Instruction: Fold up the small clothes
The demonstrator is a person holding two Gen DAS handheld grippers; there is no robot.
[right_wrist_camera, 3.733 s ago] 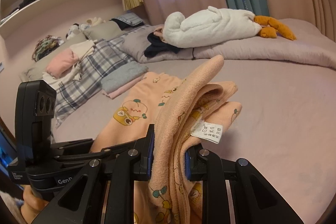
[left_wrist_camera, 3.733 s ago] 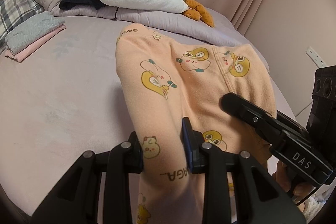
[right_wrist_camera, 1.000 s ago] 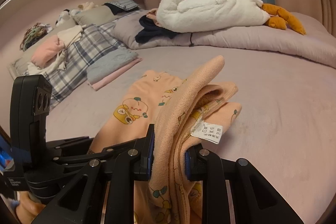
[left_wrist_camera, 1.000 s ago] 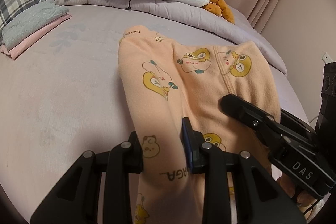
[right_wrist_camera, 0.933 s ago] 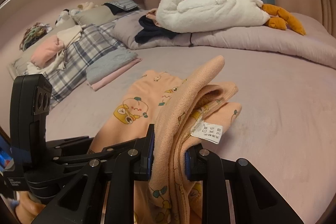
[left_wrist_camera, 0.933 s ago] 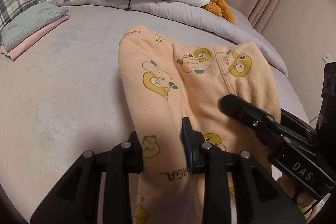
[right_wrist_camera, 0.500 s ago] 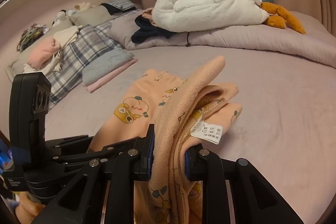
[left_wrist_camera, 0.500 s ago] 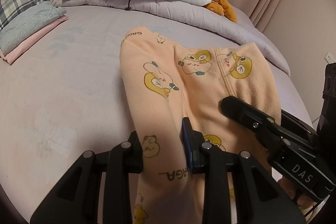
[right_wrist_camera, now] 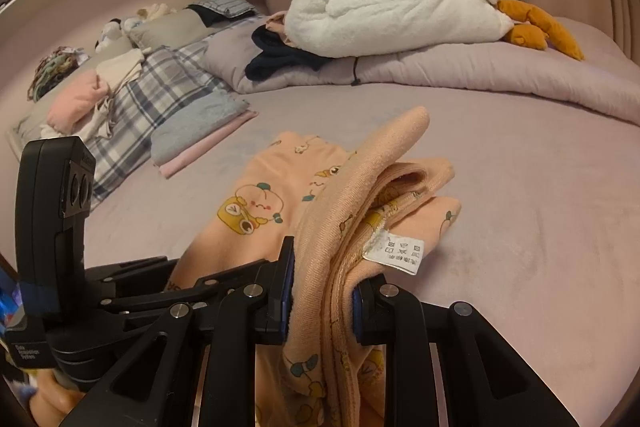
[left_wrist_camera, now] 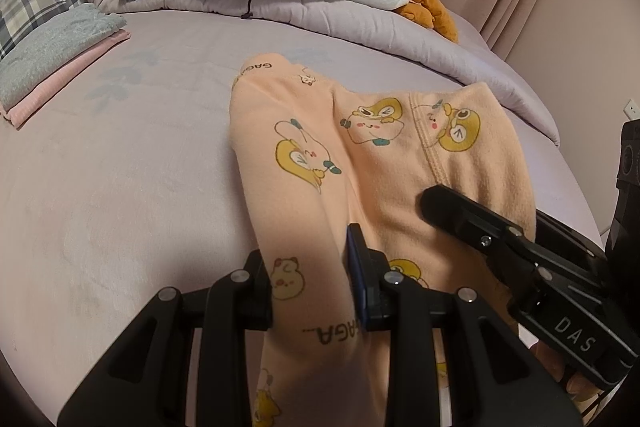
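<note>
While both grippers pinch the peach cartoon-print fleece pants [left_wrist_camera: 320, 155], L gripper [left_wrist_camera: 310, 269] clamps a leg, R gripper [right_wrist_camera: 322, 291] clamps bunched waistband w/ white tag [right_wrist_camera: 394, 253], over the lilac bed [left_wrist_camera: 120, 167].

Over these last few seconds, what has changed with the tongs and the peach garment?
No visible change in the grip: the left tongs and right tongs stay clamped on the peach garment, draped the same on the bed. Only the camera views drift slightly.

Dim, pinkish indoor light, soft shadows, sharp focus, strong fisheye bending with dark corners.
</note>
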